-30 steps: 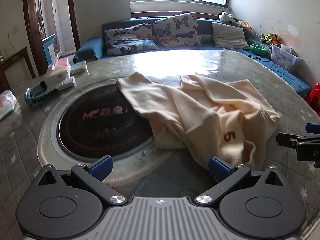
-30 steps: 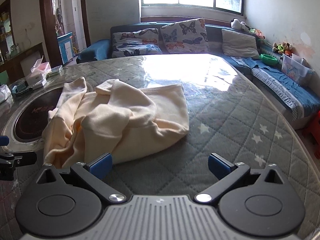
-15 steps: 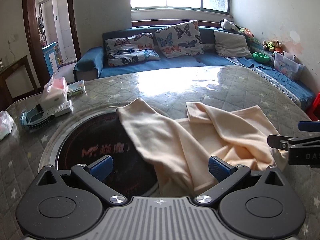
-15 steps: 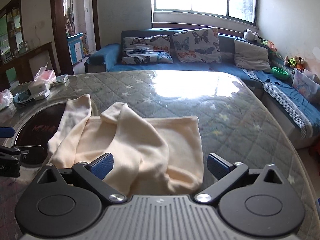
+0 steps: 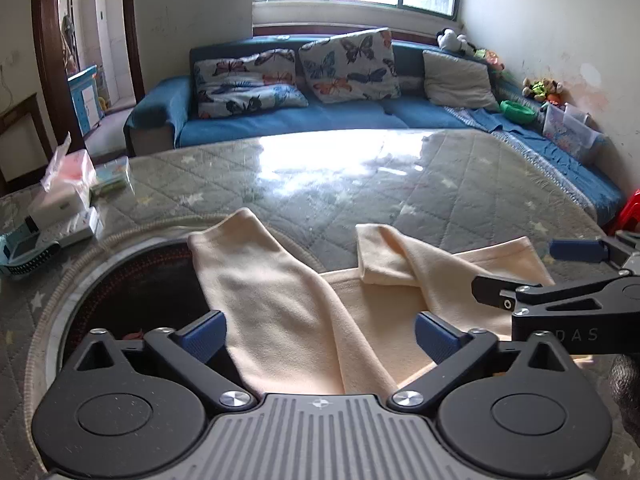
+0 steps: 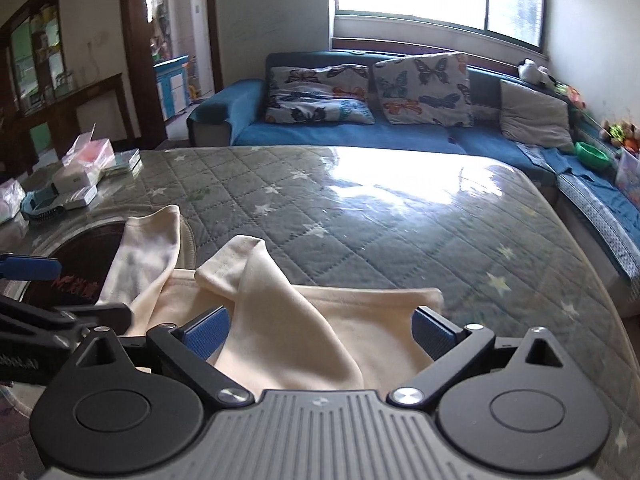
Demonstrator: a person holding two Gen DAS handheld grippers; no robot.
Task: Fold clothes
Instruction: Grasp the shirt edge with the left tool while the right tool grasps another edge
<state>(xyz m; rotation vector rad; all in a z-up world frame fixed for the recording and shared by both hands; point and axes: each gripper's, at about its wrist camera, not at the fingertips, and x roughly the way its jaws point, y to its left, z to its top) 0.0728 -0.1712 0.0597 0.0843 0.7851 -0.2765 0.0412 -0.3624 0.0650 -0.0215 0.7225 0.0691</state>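
Observation:
A cream long-sleeved garment (image 5: 272,288) lies crumpled on the glass-topped table (image 5: 440,184), both sleeves pointing away from me. My left gripper (image 5: 320,336) sits over its near left part with cloth between the blue pads; the jaws are closing, but the pads stand clear of the cloth. The right gripper (image 5: 532,268) shows at the right edge of this view. In the right wrist view the garment (image 6: 272,304) runs under my right gripper (image 6: 320,332), which is open with cloth between its fingers. The left gripper (image 6: 68,290) is at the left. The garment's near edge is hidden.
A round black hob (image 5: 140,280) is set into the table under the left sleeve. Tissue boxes and packets (image 5: 68,196) lie at the table's left. A blue sofa (image 5: 360,116) with butterfly cushions runs behind and along the right side.
Both grippers have moved forward over the garment, so its near part now lies under them and between the fingers. The left jaws look slightly narrower.

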